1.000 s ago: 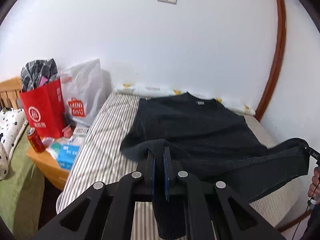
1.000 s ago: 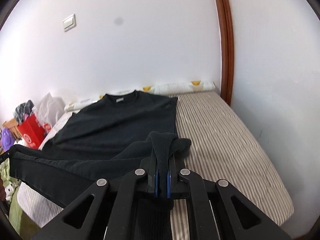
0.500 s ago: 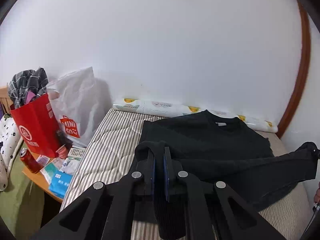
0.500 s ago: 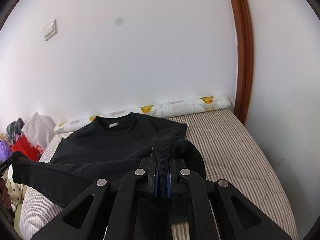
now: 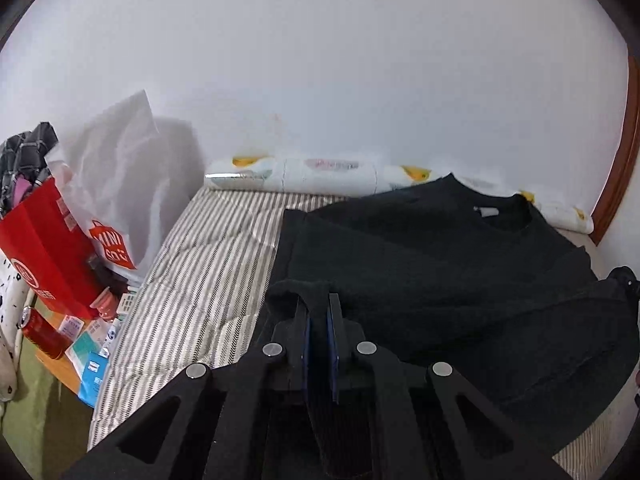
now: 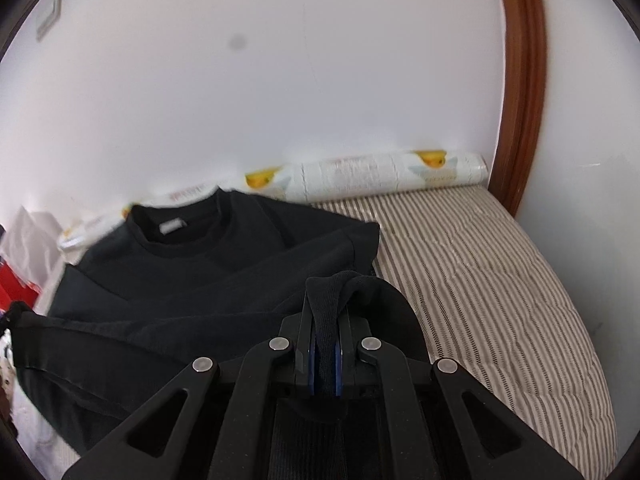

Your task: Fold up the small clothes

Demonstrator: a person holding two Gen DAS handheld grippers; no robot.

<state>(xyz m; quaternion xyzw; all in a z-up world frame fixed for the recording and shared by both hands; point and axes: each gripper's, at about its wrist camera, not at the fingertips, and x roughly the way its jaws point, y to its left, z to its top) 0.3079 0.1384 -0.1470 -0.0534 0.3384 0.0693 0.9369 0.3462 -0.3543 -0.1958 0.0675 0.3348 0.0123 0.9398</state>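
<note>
On the striped mattress, black sweatshirt lies collar toward wall w/ sleeves tucked in, L gripper and R gripper each clenched on a hem corner held above the body; judged approx. halfway, hem-to-collar fold not yet laid down.

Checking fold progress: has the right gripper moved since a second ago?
Yes. The right gripper, shut on the black shirt's hem, has carried it forward toward the collar and the printed roll at the wall.

Soft, even light; strong fisheye bending at dark edges; motion blur smears the right view's left side.
</note>
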